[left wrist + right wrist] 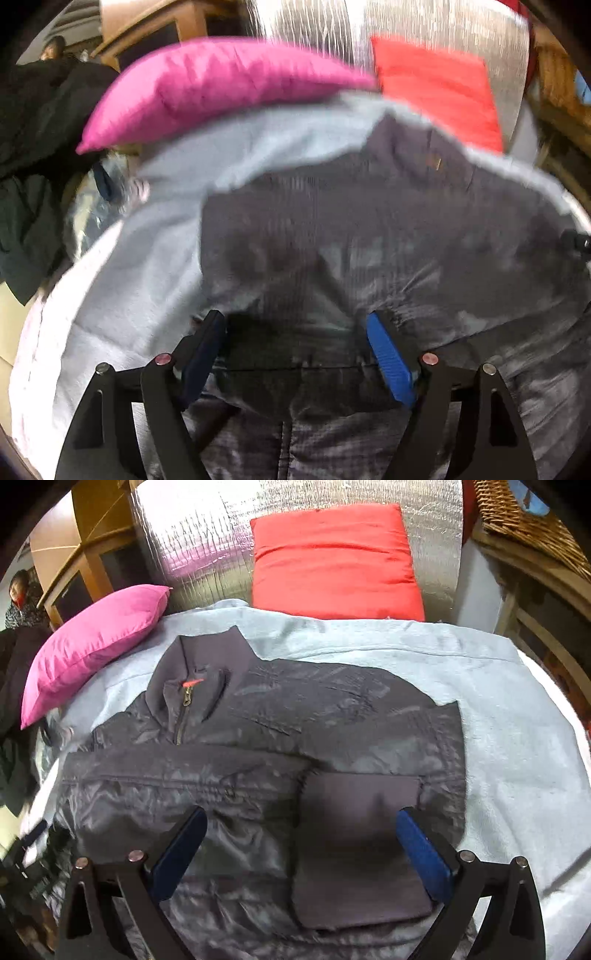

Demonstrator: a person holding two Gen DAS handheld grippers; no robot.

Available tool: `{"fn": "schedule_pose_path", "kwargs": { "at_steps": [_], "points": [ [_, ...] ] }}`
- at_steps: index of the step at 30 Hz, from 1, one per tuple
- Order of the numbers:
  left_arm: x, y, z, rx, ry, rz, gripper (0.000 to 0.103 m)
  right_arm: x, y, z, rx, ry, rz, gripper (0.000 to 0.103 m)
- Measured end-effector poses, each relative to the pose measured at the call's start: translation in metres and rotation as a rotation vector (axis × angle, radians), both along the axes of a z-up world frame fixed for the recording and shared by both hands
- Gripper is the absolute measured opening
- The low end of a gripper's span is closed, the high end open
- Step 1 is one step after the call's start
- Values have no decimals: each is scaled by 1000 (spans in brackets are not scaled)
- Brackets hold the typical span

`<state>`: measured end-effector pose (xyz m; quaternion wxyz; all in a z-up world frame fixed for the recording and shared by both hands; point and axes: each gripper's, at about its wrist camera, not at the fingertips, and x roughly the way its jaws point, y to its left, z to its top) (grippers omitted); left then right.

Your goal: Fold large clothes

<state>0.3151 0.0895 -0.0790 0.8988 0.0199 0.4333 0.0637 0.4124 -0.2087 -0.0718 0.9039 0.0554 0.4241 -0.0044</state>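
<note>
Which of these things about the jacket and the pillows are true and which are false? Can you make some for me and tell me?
1. The dark jacket lies on a light blue blanket. True.
2. The pink pillow lies on top of the jacket. False: it sits beside the jacket, near the collar.
3. The jacket's zipper is done up at the collar. True.
4. The red pillow leans against a shiny silver wall. True.
5. The right gripper is squeezing a sleeve. False: its fingers stand apart over the jacket.
6. The left gripper is shut tight. False: its fingers are spread wide.
</note>
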Motion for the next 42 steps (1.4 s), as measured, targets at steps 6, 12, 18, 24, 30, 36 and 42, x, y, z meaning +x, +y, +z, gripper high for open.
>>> {"fn": "schedule_pose_path", "kwargs": {
  "at_steps": [6,12,18,24,30,36,42],
  "points": [
    [-13,0,22,3,-62,-24,80,19,17,-30,-98,106,44,103],
    [-41,7,43,-41,-136,5,80,-22,22,11,-36,-19,90,103],
    [-30,-2,23,-38,-74,2,82,-38,2,-12,4,45,59,103],
    [-24,-7,17,11,-83,-16,82,-26,13,-21,-92,68,86,103],
    [-10,-12,16,-18,-82,-28,82,9,30,9,55,-2,107,103],
    [-1,-24,3,41,-35,-29,82,44,35,-35,115,114,53,103],
    [-9,-23,2,13,-36,-46,83,16,37,-8,122,40,88,103]
  ]
}}
